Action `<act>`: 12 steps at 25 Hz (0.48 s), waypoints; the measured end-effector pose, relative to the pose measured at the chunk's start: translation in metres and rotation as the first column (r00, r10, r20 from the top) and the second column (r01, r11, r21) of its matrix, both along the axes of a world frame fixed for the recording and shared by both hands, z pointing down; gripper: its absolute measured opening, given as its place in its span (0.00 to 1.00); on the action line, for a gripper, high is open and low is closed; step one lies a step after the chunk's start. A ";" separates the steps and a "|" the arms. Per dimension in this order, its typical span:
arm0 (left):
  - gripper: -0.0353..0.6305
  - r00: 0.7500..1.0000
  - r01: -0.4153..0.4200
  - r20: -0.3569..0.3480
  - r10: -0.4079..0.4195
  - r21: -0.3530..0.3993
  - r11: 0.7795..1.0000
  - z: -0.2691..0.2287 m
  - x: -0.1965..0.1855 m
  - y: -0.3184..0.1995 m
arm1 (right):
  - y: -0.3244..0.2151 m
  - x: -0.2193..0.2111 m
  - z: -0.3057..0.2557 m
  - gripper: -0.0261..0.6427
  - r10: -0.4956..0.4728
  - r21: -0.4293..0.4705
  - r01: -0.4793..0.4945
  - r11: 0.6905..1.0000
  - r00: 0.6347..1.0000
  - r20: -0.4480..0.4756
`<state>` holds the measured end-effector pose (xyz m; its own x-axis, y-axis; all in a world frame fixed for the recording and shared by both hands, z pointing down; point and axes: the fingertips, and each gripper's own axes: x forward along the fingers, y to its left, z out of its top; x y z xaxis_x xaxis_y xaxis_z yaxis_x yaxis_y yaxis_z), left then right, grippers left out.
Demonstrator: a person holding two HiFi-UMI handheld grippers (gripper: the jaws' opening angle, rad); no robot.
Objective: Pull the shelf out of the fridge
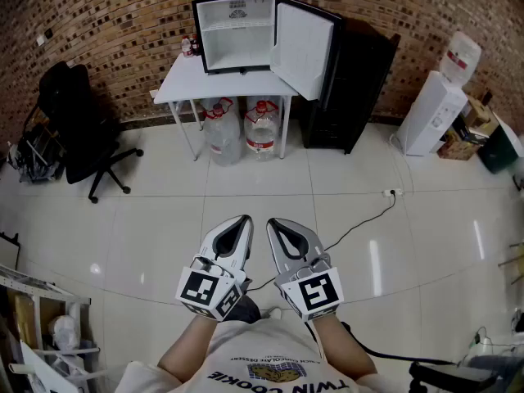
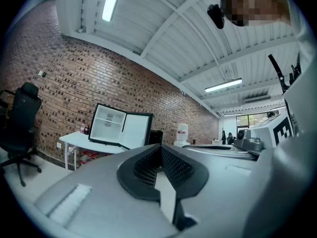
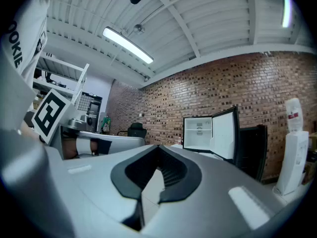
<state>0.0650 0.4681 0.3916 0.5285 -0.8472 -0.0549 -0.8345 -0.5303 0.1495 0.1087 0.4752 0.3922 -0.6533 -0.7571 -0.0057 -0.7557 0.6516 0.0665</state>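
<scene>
I have both tools low in the head view, side by side above the white tiled floor [image 1: 164, 219]. The left tool [image 1: 245, 219] has its jaws pressed fully together with nothing between them. The right tool [image 1: 271, 222] is the same, closed and empty. The fridge [image 1: 237, 35] sits at the upper centre of the frame on a white tabletop [image 1: 184, 84] against the brick wall [image 1: 123, 23], well apart from both tools. Its door [image 1: 303, 47] is swung open to the right. The shelf [image 1: 236, 24] is inside, across the upper part of the white compartment. Two water bottles [image 1: 223, 131] stand under the tabletop, and an office chair [image 1: 86, 121] is at upper left.
</scene>
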 end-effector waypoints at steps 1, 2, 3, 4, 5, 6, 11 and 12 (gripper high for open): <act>0.06 1.000 0.003 0.003 -0.003 -0.002 1.000 -0.005 -0.001 0.000 | -0.001 0.000 0.000 0.05 0.000 -0.004 0.000 1.000 1.000 0.001; 0.06 1.000 0.005 0.006 -0.005 -0.003 1.000 -0.009 -0.002 0.000 | -0.002 -0.001 0.001 0.05 -0.001 -0.008 0.001 1.000 1.000 0.002; 0.06 1.000 0.007 0.007 -0.007 -0.003 1.000 -0.011 -0.003 0.001 | -0.003 -0.001 0.001 0.05 -0.002 -0.009 0.002 1.000 1.000 0.002; 0.06 1.000 0.008 0.007 -0.008 -0.002 1.000 -0.011 -0.003 0.000 | -0.003 -0.002 0.001 0.05 -0.003 -0.010 0.003 1.000 1.000 0.002; 0.06 1.000 0.010 0.006 -0.010 -0.001 1.000 -0.009 -0.005 0.000 | -0.004 -0.002 0.002 0.05 -0.005 -0.010 0.005 1.000 1.000 0.001; 0.06 1.000 0.013 0.008 -0.013 -0.001 1.000 -0.009 -0.006 -0.001 | -0.004 -0.004 0.002 0.05 -0.008 -0.010 0.008 1.000 1.000 0.002; 0.06 0.999 0.035 0.022 -0.035 -0.009 0.999 -0.008 -0.013 -0.014 | -0.018 -0.009 0.008 0.05 -0.020 -0.025 0.019 0.999 1.000 -0.003; 0.06 0.999 0.036 0.022 -0.035 -0.011 0.999 -0.006 -0.015 -0.017 | -0.022 -0.011 0.010 0.05 -0.021 -0.028 0.021 0.999 1.000 -0.004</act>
<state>0.0500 0.4506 0.3858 0.4991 -0.8659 -0.0339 -0.8558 -0.4987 0.1372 0.0982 0.4532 0.4023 -0.6687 -0.7433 0.0188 -0.7418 0.6687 0.0513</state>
